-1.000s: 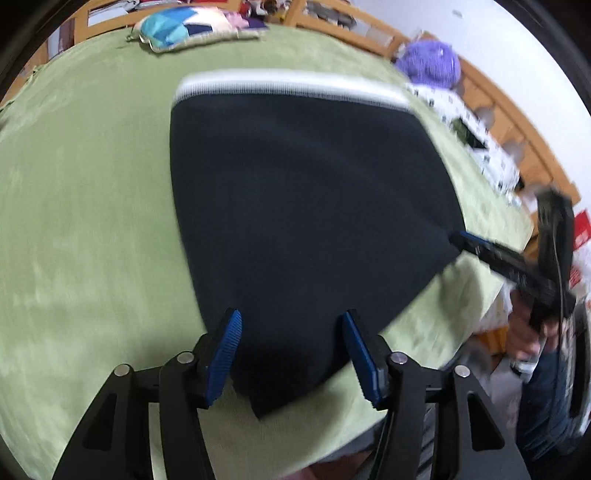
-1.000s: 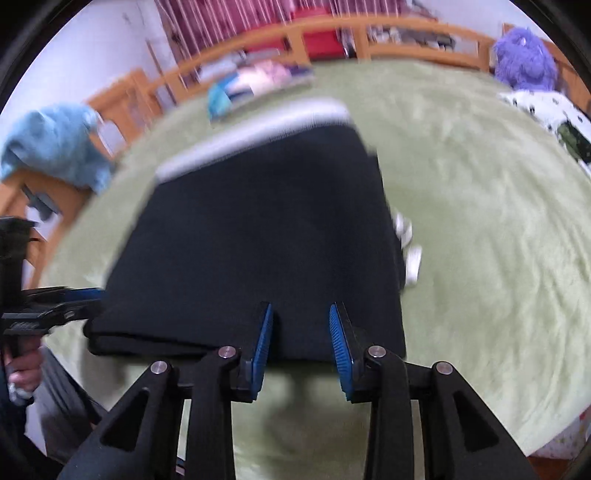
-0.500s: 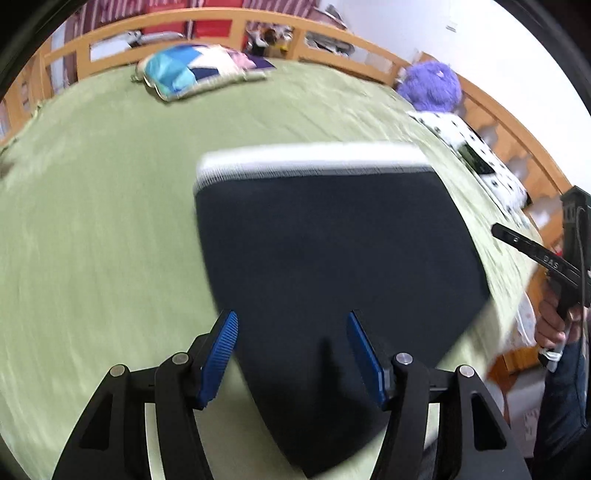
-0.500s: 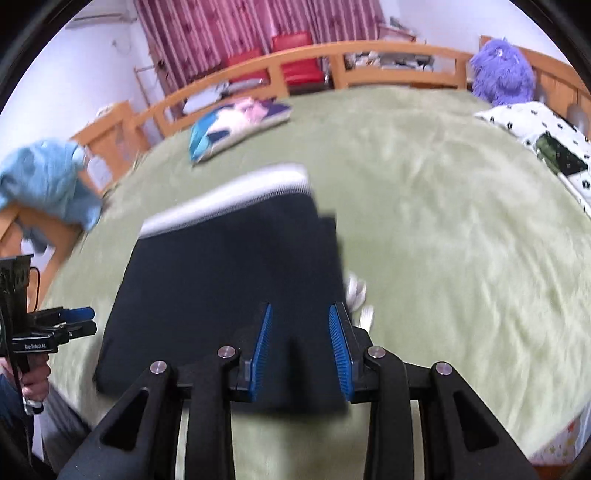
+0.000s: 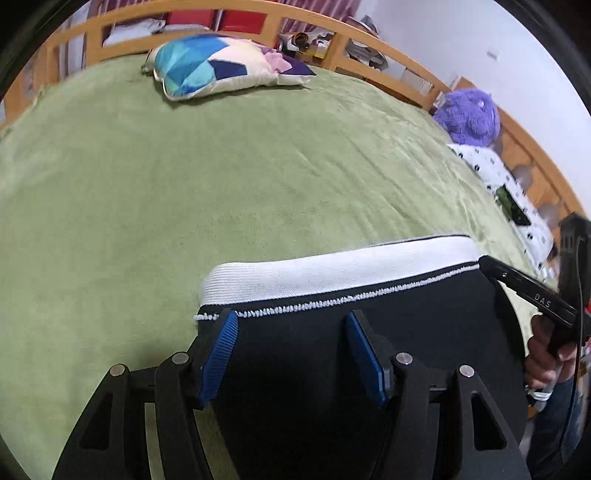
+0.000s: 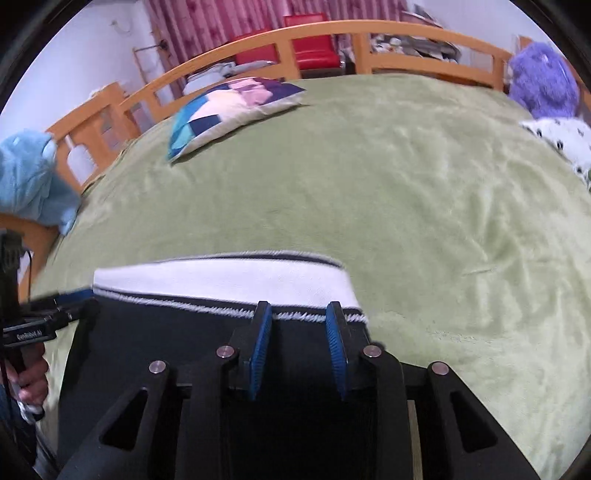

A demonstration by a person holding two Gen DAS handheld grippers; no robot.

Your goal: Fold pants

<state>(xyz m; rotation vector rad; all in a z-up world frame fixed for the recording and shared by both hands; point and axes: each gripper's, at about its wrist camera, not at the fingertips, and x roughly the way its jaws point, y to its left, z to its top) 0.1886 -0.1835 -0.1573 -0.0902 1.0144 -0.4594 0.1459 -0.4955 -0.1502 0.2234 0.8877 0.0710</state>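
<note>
The folded black pants [image 5: 388,332] with a white waistband [image 5: 332,273] lie on the green bed cover, close to the near edge. My left gripper [image 5: 291,325] is open and empty, hovering over the black cloth just short of the waistband, near its left corner. My right gripper [image 6: 299,325] is open with a narrower gap, over the pants [image 6: 166,332] near the waistband's [image 6: 221,280] right end. Each gripper shows at the side of the other's view: the right one [image 5: 524,291] and the left one [image 6: 44,321].
The green bed cover [image 5: 184,184] spreads far beyond the pants. A patchwork pillow [image 5: 221,66] lies at the far side by the wooden rail [image 6: 369,33]. A purple plush toy [image 5: 469,114] and a spotted white cloth [image 5: 495,173] sit at the right. A light blue cloth [image 6: 26,177] hangs on the left rail.
Both grippers have tilted up and moved along the pants to the waistband end. The pants now fill only the lower part of both views. Both grippers stayed open.
</note>
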